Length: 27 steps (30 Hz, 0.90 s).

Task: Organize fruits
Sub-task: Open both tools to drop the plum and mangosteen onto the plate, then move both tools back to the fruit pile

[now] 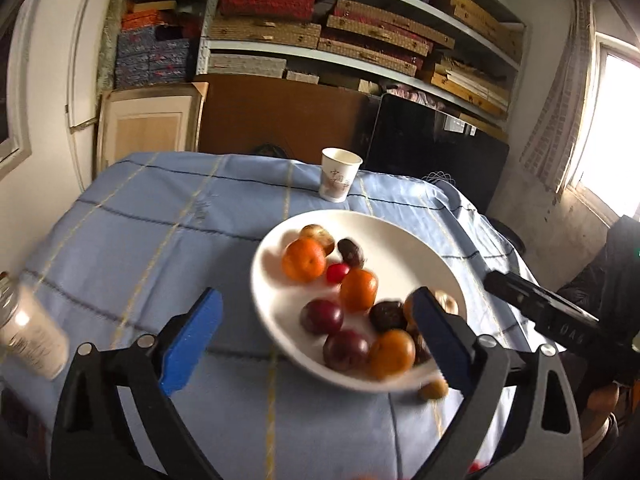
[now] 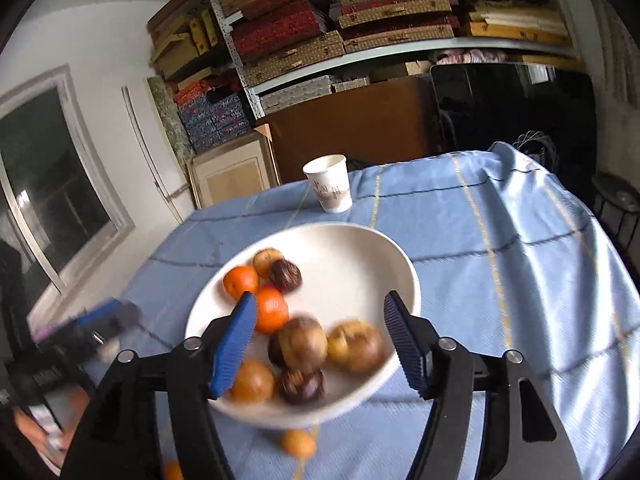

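Observation:
A white plate [image 1: 400, 240] on the blue cloth holds several fruits: oranges [image 1: 304, 265], dark purple ones [image 1: 346, 350] and a small red one [image 1: 337, 273]. My left gripper [image 1: 316, 294] stands wide open above the plate's near left rim, and its pads press on nothing. A small brownish fruit [image 1: 434, 390] lies on the cloth by the near rim. Over the plate's [image 2: 352, 248] near half my right gripper [image 2: 320, 300] is open, with brown fruits [image 2: 302, 342] below the gap and untouched. An orange fruit [image 2: 298, 442] lies on the cloth in front.
A paper cup [image 1: 340, 176] stands behind the plate near the table's far edge. A clear bottle [image 1: 28, 328] is at the left edge of the left wrist view. Shelves of boxes, a brown board and a black panel stand behind the table.

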### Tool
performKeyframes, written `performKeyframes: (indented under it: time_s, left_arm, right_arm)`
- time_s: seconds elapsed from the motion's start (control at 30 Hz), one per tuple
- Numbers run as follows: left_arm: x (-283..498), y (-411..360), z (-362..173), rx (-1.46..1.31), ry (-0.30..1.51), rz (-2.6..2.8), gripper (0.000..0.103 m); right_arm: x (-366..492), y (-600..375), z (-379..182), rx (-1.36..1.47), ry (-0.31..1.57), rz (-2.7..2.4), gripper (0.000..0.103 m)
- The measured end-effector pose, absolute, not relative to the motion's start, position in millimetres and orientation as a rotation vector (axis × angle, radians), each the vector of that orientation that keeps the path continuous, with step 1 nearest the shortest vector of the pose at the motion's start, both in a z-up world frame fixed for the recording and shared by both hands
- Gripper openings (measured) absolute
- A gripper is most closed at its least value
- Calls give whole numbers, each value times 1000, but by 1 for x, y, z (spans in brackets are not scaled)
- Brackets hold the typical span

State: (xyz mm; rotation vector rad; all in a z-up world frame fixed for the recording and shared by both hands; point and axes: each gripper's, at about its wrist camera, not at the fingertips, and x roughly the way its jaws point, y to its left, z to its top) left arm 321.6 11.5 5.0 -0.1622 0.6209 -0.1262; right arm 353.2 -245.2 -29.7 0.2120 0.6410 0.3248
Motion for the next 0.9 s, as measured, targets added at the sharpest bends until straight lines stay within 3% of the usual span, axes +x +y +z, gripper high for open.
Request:
performKeyframes:
  time_s: [0.23,0.5,0.63,0.9]
  left_arm:
    - [262,40,-23,-212,669,-60,95]
    - [211,27,-39,-117,705,-72,97]
    - [205,21,-48,-77,727,-51,98]
    - [205,20,-54,-79,773,-59,98]
  right_arm:
    - [282,-254,-67,189,749,332,73]
    - [234,-234,-66,131,781,421,78]
    - [220,-231,-66,104,789,420,84]
    - [199,-230,-71,172,890,588,85]
